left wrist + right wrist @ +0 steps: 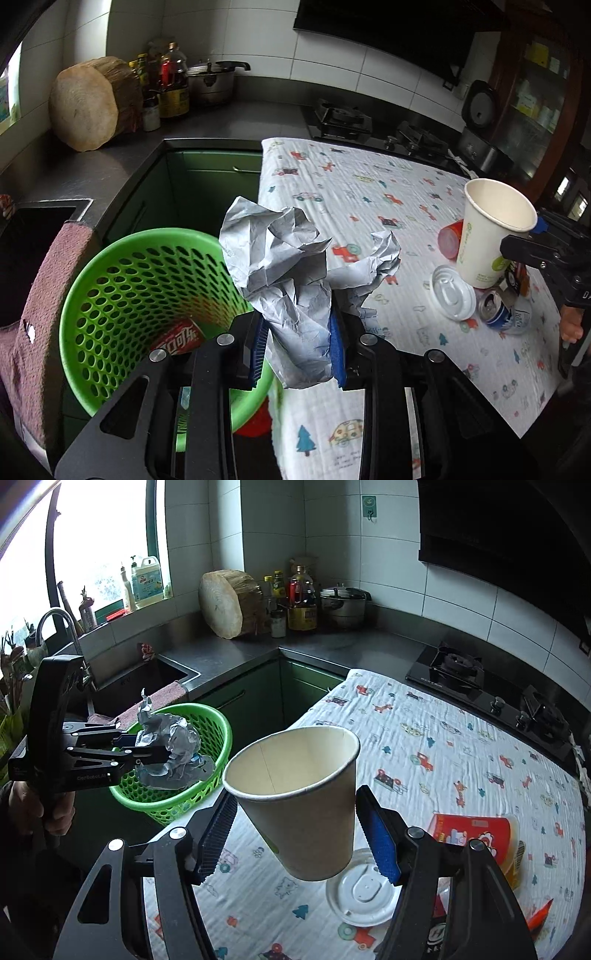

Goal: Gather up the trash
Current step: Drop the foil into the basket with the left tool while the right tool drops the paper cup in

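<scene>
Left wrist view: left tongs [297, 347] are pinching a crumpled grey paper wad [280, 266], mid-frame, at the rim of the perforated green plastic basket [110, 280]; a red can [181, 338] is lying inside. Right wrist view: right tongs [299, 834] are clamping a smooth white paper cup [299, 797], tilted, lifted above the printed cloth on the bench [461, 746]. Step in hand, as judged: carrying trash to the basket. Next move is calling for centring the wad over the opening, then releasing. Flat plastic lid [364, 886], blue can [496, 312], red packet [476, 830] are remaining at lower right
</scene>
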